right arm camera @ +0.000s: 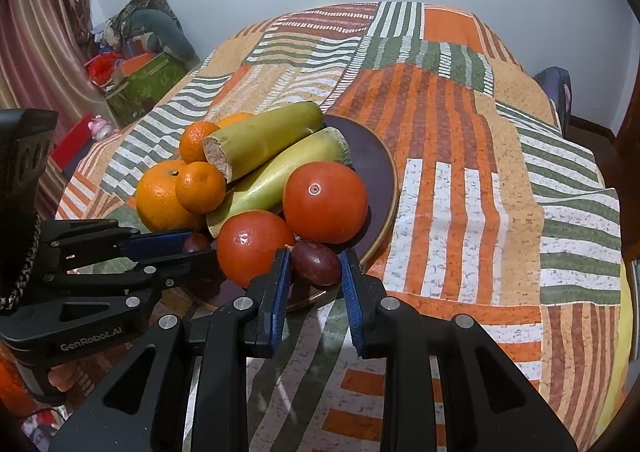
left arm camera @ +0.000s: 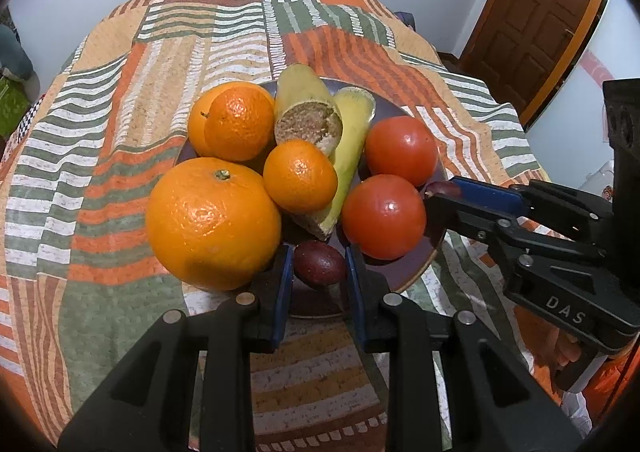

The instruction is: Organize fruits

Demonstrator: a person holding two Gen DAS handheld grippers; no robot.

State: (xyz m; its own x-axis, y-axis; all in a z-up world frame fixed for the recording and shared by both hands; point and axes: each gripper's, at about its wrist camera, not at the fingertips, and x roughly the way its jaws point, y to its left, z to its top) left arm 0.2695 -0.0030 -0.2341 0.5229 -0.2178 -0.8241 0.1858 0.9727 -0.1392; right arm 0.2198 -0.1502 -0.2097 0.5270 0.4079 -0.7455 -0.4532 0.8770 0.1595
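Note:
A dark plate (left arm camera: 416, 272) (right arm camera: 376, 164) holds oranges (left arm camera: 212, 224) (right arm camera: 160, 196), two tomatoes (left arm camera: 384, 216) (right arm camera: 326, 202) and two cut yellow-green fruits (left arm camera: 308, 108) (right arm camera: 268, 136). My left gripper (left arm camera: 318, 264) has its blue pads on either side of a small dark red fruit (left arm camera: 320, 263) at the plate's near edge; it also shows in the right wrist view (right arm camera: 176, 248). My right gripper (right arm camera: 314, 266) has its pads around a second dark red fruit (right arm camera: 316, 262) at the plate's rim; it shows in the left wrist view (left arm camera: 442, 196), with that fruit (left arm camera: 440, 187) between its tips.
The plate sits on a bed with a striped orange, green and white quilt (left arm camera: 120, 172) (right arm camera: 480, 212). A wooden door (left arm camera: 536, 24) stands at the right. Boxes and clutter (right arm camera: 136, 68) lie on the floor at the left, by a curtain (right arm camera: 40, 52).

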